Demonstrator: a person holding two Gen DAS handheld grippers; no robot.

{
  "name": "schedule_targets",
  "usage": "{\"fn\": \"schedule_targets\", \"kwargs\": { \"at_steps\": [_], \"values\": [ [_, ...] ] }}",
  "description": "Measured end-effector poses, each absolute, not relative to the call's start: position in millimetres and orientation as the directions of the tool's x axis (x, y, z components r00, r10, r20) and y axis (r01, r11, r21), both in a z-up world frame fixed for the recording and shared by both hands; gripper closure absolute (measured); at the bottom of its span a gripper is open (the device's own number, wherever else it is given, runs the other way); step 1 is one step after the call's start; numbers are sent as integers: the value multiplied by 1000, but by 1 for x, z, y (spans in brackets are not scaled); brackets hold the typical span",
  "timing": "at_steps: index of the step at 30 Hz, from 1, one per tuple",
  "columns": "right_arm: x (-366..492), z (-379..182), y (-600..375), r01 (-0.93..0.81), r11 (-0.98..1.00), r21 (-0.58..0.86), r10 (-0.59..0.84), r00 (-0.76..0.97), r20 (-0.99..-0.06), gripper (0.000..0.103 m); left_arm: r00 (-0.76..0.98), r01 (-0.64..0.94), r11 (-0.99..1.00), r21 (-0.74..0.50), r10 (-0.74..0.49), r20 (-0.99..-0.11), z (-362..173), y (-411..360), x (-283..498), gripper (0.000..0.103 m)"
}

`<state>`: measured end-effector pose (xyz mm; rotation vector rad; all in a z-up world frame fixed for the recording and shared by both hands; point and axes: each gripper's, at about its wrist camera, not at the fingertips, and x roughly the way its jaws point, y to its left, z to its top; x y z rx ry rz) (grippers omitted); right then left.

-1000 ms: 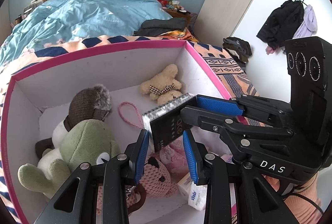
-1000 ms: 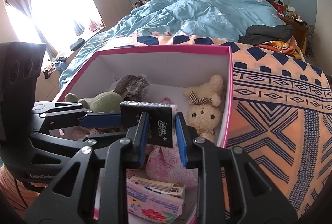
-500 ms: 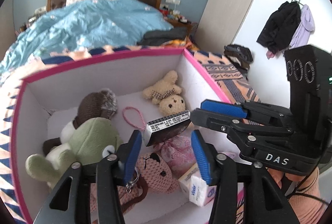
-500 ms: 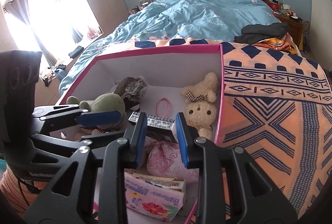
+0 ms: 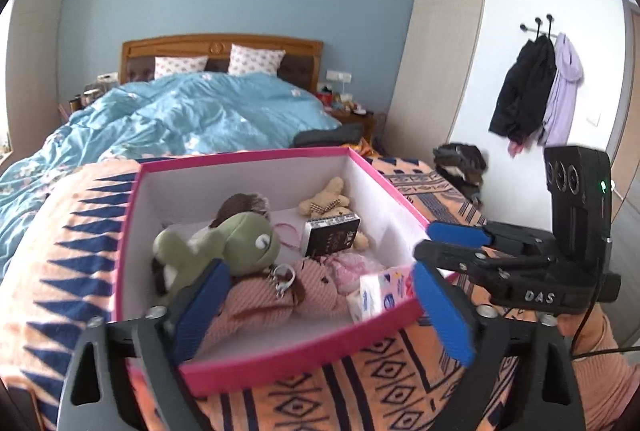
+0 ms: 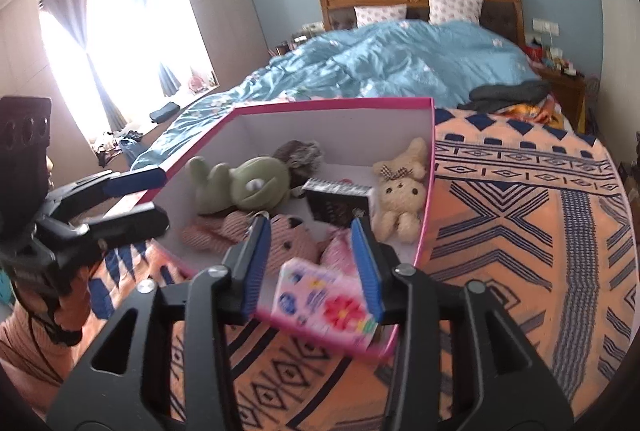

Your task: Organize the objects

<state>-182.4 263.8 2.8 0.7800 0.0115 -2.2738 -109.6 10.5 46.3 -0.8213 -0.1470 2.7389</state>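
A pink box (image 5: 280, 351) (image 6: 427, 215) with white walls stands on the patterned blanket. Inside it a small black pack (image 5: 330, 237) (image 6: 340, 205) leans against a beige bear (image 5: 326, 201) (image 6: 400, 191). A green frog plush (image 5: 240, 247) (image 6: 248, 187), a pink knitted bear (image 5: 272, 299) (image 6: 288, 243) and a tissue pack (image 5: 384, 291) (image 6: 324, 303) also lie inside. My left gripper (image 5: 320, 311) (image 6: 162, 197) hangs before the box's near rim, jaws opening wide, holding nothing. My right gripper (image 6: 312, 263) (image 5: 424, 243) is at the near right corner, jaws opening, pads pressing nothing.
The box sits on an orange and navy blanket (image 6: 520, 231) at the foot of a bed with a blue duvet (image 5: 192, 119). Folded dark clothes (image 6: 508, 95) lie behind it. Coats (image 5: 532, 91) hang on the right wall; a bright window (image 6: 112, 43) is at left.
The black pack left the right gripper's jaws and now rests in the box against the beige bear. Both grippers pulled back from the box and opened, the left very wide.
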Motion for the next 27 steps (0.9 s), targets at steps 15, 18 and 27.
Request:
{"fn": "schedule_targets", "kwargs": {
  "at_steps": [15,18,27],
  "values": [
    [-92,-43,259,583,-798,151,-562,-632,-532,15,-813,-54,-988,-142,127,-568,2,-4,-35,0],
    [-86,-49,258,573,-805,156,-555,-634,-539,15,-804,-47,-989,-137,119,-583,-6,-3,-29,0],
    [-74,-61,252,569,-807,159,-550,-624,-556,15,-806,-46,-996,-76,82,-587,-19,11,-17,0]
  ]
}}
